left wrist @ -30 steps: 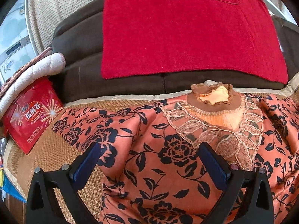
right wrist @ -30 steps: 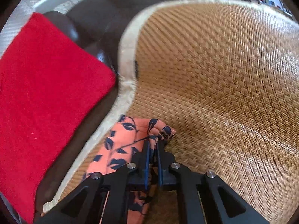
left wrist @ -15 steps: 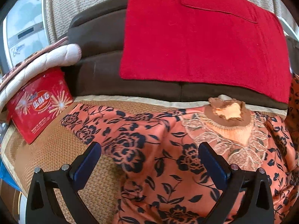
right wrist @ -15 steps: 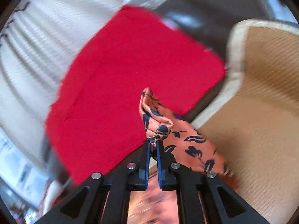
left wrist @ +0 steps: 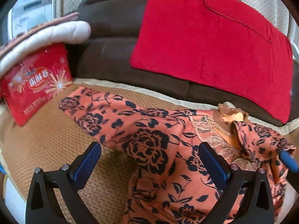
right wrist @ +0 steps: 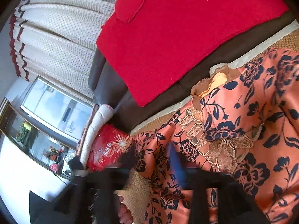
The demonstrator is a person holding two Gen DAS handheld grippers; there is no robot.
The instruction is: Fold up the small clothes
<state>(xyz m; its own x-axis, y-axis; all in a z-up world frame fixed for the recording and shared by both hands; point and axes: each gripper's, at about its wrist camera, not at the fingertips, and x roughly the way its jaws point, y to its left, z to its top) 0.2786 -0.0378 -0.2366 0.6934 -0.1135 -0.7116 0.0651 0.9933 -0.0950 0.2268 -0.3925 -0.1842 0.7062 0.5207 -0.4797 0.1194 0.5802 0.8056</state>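
Observation:
An orange top with dark flowers and a lace collar lies on the woven mat. Its left sleeve stretches out to the left. The right sleeve is folded over the chest near the collar. My left gripper is open and empty above the left shoulder. In the left wrist view the right gripper's blue fingertip shows at the right edge, at the folded sleeve. In the right wrist view the dark blurred shapes and blue pad low in the frame are blurred.
A red snack bag leans at the mat's left end under a white cushion. A red cloth hangs over the brown sofa back. A curtain and a glass cabinet are beyond.
My right gripper carried the right sleeve up and leftward over the chest. My left gripper shifted left, staying open.

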